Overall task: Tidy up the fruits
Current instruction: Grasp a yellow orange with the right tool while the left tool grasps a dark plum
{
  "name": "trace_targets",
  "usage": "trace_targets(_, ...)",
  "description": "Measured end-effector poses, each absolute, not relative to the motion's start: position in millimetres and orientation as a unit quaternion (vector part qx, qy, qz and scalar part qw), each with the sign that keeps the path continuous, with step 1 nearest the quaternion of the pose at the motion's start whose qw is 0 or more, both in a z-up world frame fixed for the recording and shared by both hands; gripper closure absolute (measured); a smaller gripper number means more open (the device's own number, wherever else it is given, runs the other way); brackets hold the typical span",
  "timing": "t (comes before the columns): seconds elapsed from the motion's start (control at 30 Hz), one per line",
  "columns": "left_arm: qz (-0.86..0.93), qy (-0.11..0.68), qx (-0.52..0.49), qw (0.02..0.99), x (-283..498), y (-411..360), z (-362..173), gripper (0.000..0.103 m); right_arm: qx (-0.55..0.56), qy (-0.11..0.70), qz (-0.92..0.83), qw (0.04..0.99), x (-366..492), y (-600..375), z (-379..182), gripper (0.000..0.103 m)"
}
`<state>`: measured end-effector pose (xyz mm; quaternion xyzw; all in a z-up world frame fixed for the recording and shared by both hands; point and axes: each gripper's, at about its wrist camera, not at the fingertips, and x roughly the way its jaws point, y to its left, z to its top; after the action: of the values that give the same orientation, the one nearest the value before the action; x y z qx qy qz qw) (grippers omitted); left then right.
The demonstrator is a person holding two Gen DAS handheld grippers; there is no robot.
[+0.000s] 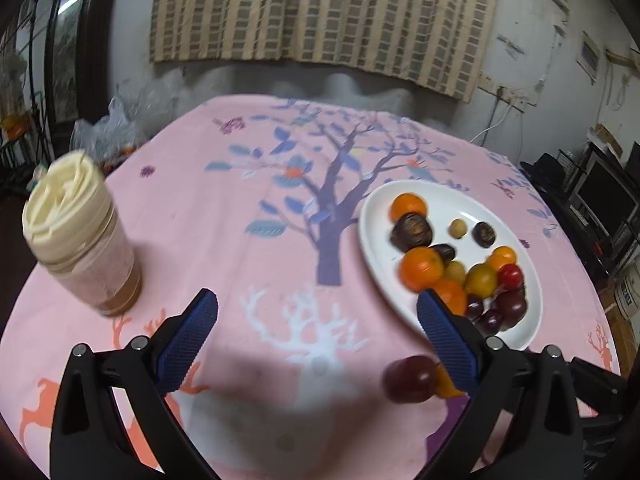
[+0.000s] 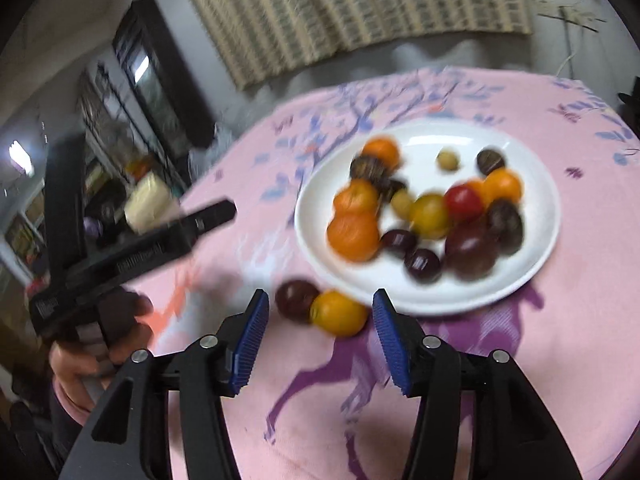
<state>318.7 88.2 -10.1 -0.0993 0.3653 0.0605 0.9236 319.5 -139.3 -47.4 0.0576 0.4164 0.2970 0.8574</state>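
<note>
A white plate [image 1: 372,220] [image 2: 532,184] on the pink tablecloth holds several fruits: oranges, dark plums, yellow and red ones. Two fruits lie loose on the cloth beside the plate's near rim: a dark red plum [image 1: 410,378] [image 2: 297,299] and an orange fruit [image 2: 339,313], partly hidden by my finger in the left wrist view [image 1: 444,384]. My left gripper [image 1: 318,308] is open and empty above the cloth, left of the plate. My right gripper [image 2: 320,312] is open, with the orange fruit just ahead between its fingertips. The left gripper shows in the right wrist view [image 2: 212,216].
A jar with a cream lid [image 1: 80,232] stands at the table's left. Plastic bags [image 1: 108,128] lie at the far left edge. Dark shelving with equipment [image 1: 592,200] is beyond the right edge. A patterned curtain [image 1: 320,12] hangs behind.
</note>
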Motion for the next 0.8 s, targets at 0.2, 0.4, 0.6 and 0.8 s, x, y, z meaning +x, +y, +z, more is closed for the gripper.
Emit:
trace_targets(0.2,0.057,0.363,-0.168,0.915,311.1,114.6,-9.5,0.005,0.038,0.450,0.282,0.846,321.6,-122.6,-74.2,0.057)
trace_targets(0.4,0.043,0.360,-0.168,0.917,307.0,111.1,-4.3,0.005,0.042,0.443,0.271,0.854,325.7,-121.7,-79.3,0.057)
trace_targets(0.6,0.040,0.358,-0.171,0.917,306.2,109.8,-1.0,0.005,0.053,0.445,0.265,0.854,340.5,-118.1,-85.5,0.057)
trace_targets(0.8,0.042,0.358,-0.174,0.917,305.4,111.2,-1.6,0.005,0.072,0.450,0.270,0.848,345.4,-119.6,-88.9,0.063)
